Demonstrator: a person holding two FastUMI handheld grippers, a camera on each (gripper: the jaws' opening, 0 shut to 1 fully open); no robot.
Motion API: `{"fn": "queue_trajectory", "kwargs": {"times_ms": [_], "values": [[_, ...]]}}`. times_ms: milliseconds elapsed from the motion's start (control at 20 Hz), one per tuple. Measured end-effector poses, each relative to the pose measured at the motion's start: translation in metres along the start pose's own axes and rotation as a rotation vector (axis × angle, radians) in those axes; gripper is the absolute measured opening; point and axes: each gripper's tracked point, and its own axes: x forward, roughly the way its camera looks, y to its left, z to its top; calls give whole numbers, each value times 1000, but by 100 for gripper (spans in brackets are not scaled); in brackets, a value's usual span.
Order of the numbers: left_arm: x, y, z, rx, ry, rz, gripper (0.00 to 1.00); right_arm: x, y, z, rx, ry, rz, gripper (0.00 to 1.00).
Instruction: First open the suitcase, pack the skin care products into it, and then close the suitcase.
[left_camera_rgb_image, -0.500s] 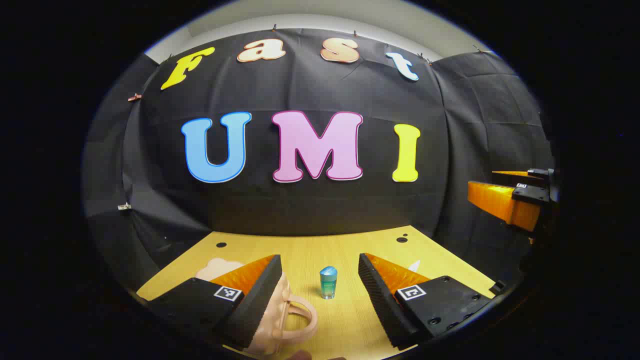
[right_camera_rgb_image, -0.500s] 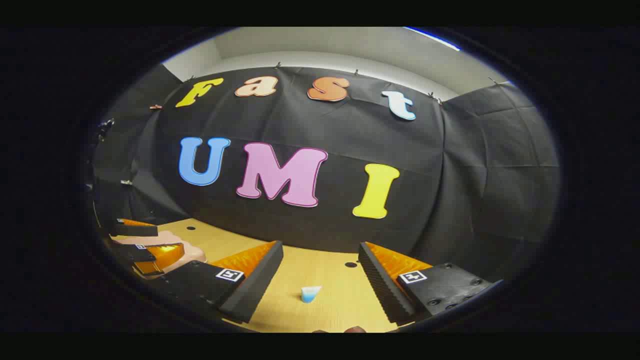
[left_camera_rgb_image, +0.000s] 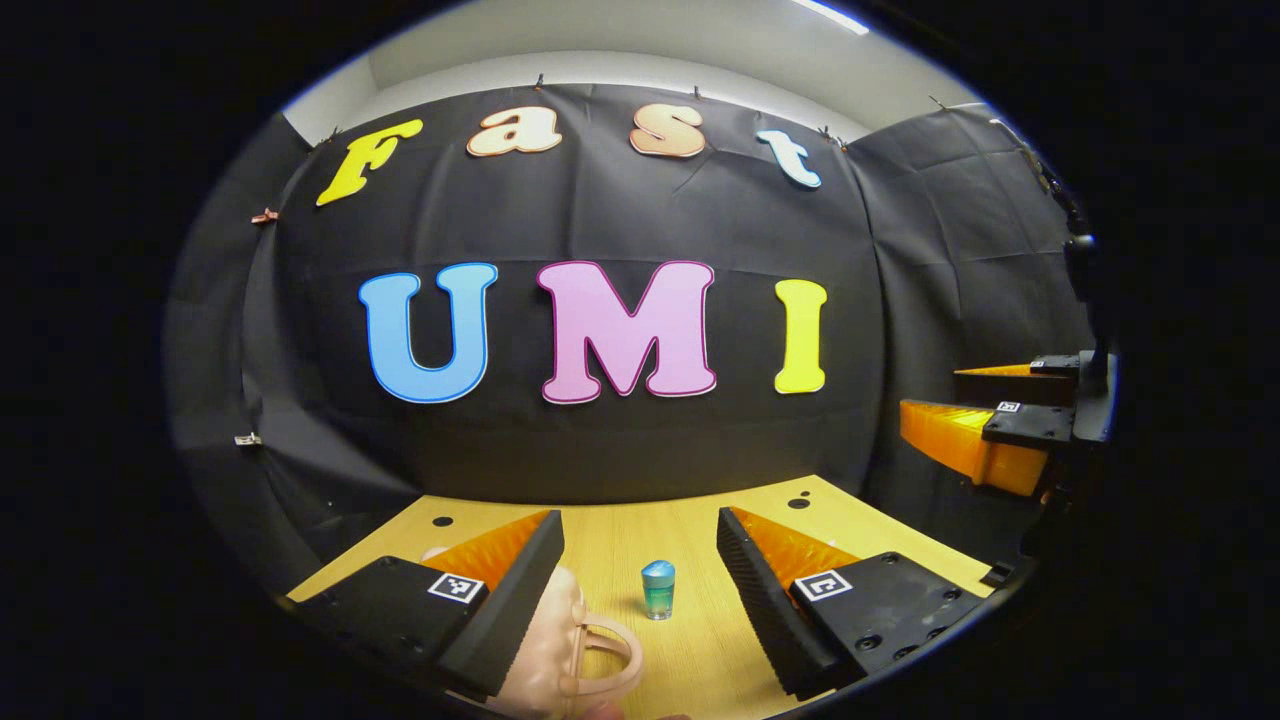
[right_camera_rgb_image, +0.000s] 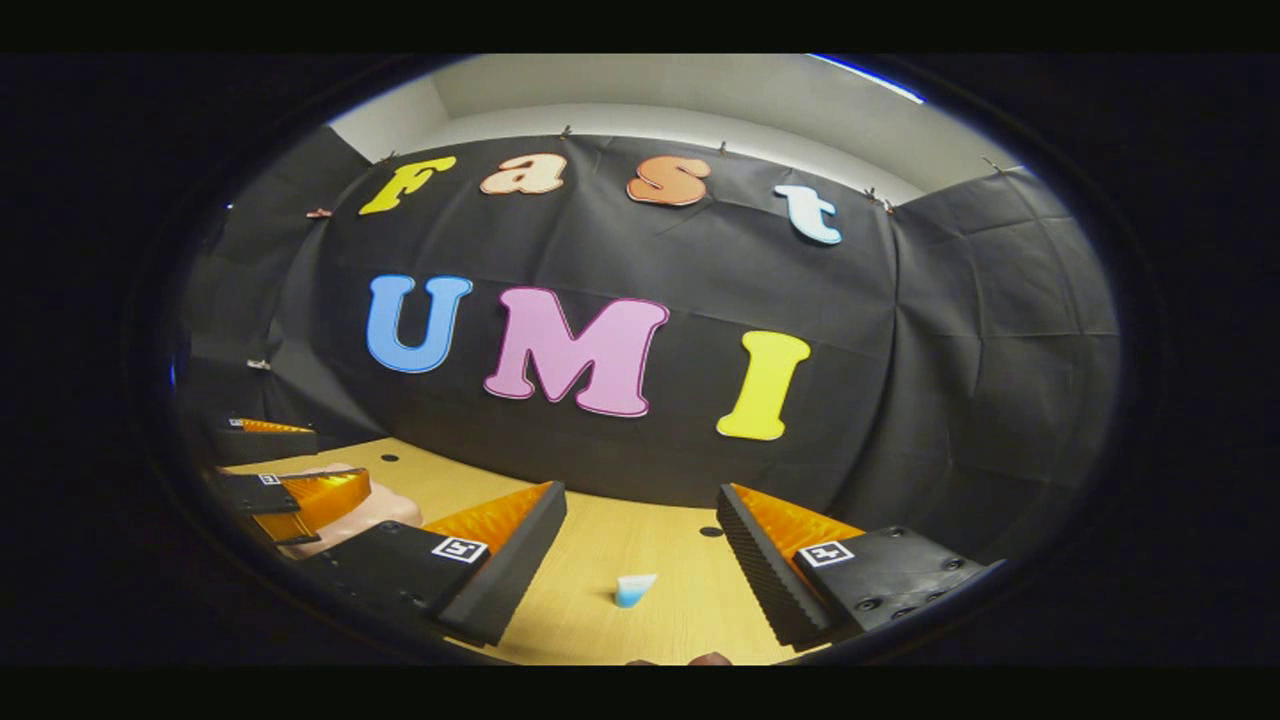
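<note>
A small pink suitcase (left_camera_rgb_image: 560, 650) with a loop handle lies on the wooden table (left_camera_rgb_image: 690, 520), partly hidden under my left gripper's near finger. My left gripper (left_camera_rgb_image: 638, 520) hangs open above the table with nothing in it. A small blue-green bottle (left_camera_rgb_image: 657, 590) stands upright in the gap beyond its fingers. In the right gripper view, my right gripper (right_camera_rgb_image: 640, 492) is open and holds nothing, and a small white and blue tube (right_camera_rgb_image: 633, 590) lies on the table ahead of it. The suitcase (right_camera_rgb_image: 365, 512) looks shut at the left there, with the left gripper (right_camera_rgb_image: 300, 480) over it.
The right gripper (left_camera_rgb_image: 960, 425) hangs in the air at the right of the left gripper view, past the table's edge. Black cloth walls close the table at the back and sides. Small dark holes (left_camera_rgb_image: 803, 502) dot the tabletop's far edge.
Both views have tipped slightly, so the table and objects sit lower in frame. The right gripper has dropped and come a little inward in the left gripper view. Both grippers stay open.
</note>
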Motion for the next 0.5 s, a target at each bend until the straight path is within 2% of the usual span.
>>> {"fn": "queue_trajectory", "kwargs": {"times_ms": [250,300,500], "values": [[-2,8,9,6,-31,-5,97,0,11,2,7,1,3,96],[-3,10,9,1,-32,-8,97,1,15,3,5,-2,6,99],[-3,15,5,-17,-20,-6,97,3,24,7,-3,-9,15,96]]}}
